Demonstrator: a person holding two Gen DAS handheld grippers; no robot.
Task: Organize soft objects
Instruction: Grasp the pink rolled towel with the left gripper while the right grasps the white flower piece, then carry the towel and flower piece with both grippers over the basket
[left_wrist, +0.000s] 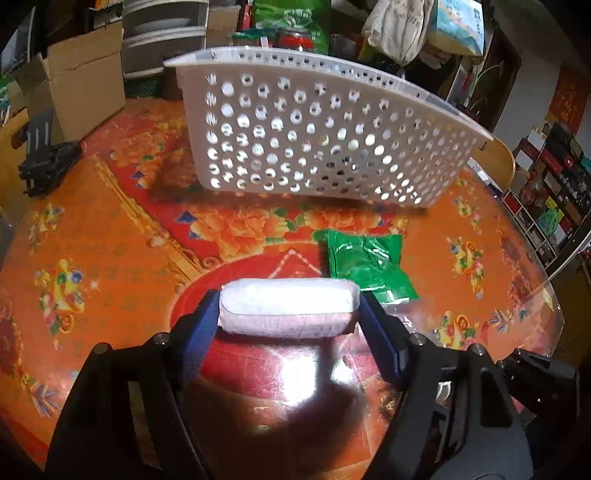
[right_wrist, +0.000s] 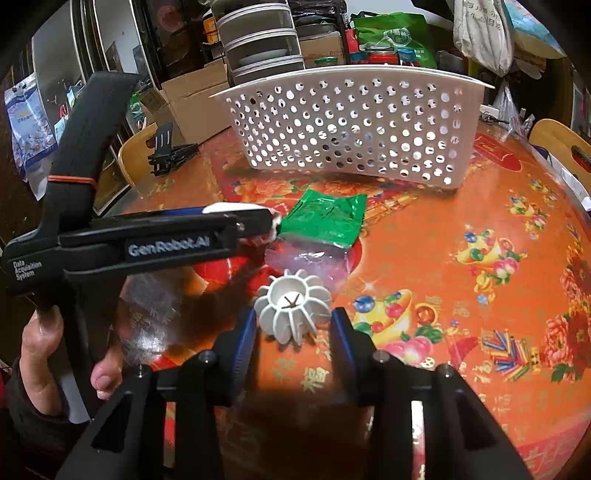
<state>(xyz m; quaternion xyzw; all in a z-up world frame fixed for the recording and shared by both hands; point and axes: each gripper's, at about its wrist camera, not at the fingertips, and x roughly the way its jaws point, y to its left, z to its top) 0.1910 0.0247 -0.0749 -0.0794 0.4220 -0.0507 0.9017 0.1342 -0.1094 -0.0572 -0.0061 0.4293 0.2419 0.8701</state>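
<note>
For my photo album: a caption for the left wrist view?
Left gripper clamps a white soft pack before a perforated basket and green packet.

White pad (left_wrist: 288, 308) crosswise between claw fingers (left_wrist: 207, 314)

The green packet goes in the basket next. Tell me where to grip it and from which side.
Take the green packet by its near crimped edge, coming in low from the front, from the person's side. It lies flat on the table with a clear bag under that near edge, so avoid pinching both. The far side faces the basket. The right claw sits around a white ribbed ball.
</note>
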